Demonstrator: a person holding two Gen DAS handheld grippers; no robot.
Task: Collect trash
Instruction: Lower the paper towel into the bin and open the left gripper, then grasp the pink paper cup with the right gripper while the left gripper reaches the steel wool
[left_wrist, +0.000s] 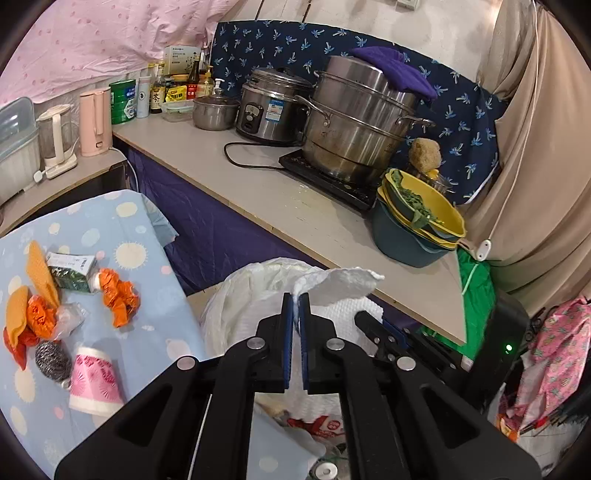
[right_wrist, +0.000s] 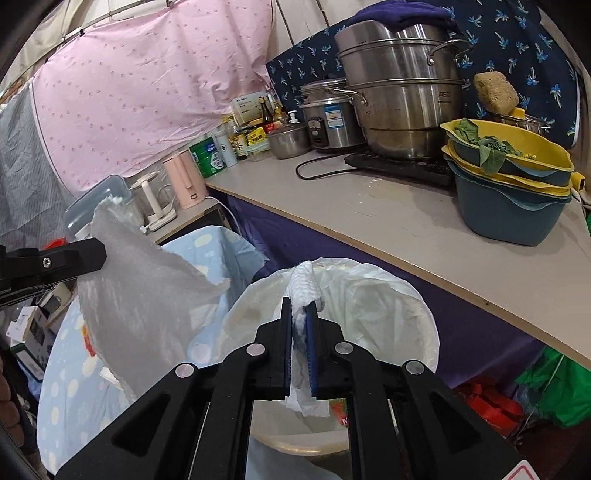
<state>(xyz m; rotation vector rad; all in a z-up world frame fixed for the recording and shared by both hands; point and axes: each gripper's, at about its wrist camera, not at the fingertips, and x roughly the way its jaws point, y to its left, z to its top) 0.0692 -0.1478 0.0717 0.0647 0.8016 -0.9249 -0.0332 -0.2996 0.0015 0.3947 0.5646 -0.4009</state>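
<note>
Both grippers are over the lined bin (right_wrist: 417, 295), each clamping paper. Left gripper (left_wrist: 295, 306) is pinched on a flat paper towel (left_wrist: 343, 286); the sheet fans out past the tips toward the counter (left_wrist: 280, 199), not yet hanging inside the rim. Right gripper (right_wrist: 300, 314) is clenched on a twisted tissue wad (right_wrist: 304, 282), with a tail hanging below the jaws, roughly above the bin's mouth. Judgement: the step in hand is the drop. Do it well by centring each piece over the opening before letting go; the left sheet is light and broad, so it will likely drift, so tilt the tips down and lower it closer to the liner first. Open the right jaws fully; the wad is wedged between the pads and may cling. Release one side at a time so the grippers, close together here, don't collide. Still on the dotted cloth (left_wrist: 122, 229): orange wrappers (left_wrist: 118, 295), pink cup (left_wrist: 94, 380), steel scourer (left_wrist: 52, 360), green packet (left_wrist: 72, 271).
</note>
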